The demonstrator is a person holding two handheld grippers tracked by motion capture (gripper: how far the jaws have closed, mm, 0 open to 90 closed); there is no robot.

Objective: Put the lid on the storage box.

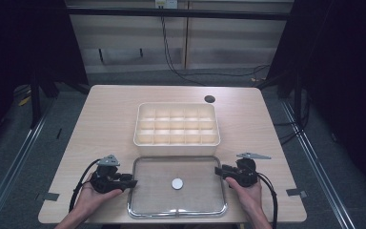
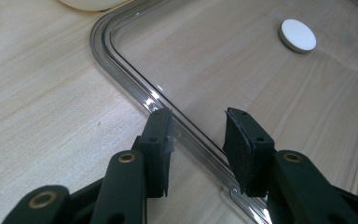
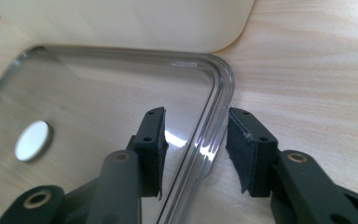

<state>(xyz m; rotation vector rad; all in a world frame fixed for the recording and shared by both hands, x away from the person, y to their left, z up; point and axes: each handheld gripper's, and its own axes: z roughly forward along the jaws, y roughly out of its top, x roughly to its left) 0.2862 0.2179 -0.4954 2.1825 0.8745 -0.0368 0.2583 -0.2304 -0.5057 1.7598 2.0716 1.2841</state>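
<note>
Up close, both grippers' jaws straddle lid (image 1: 177, 206) rim, apparently.

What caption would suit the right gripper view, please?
Open right gripper straddling the clear lid's rim.

Table (image 1: 109, 114): pale wood-grain top, matt, smooth, with fine streaks running along the grain. 
Clear lid (image 1: 145, 200): transparent plastic, glossy — bright highlights run along its ribbed rim, and the wood grain reads through it. 
White disc (image 1: 177, 183) at its middle: matt white face, greyish edge. 
Divided box (image 1: 176, 143): cream plastic, smooth, satin sheen. 
Left gripper (image 2: 196, 135) and right gripper (image 3: 195, 135): black matt plastic arms with brass-coloured rivets — the pads (image 2: 238, 140) look rubbery, dull, with slightly ragged edges.
</note>
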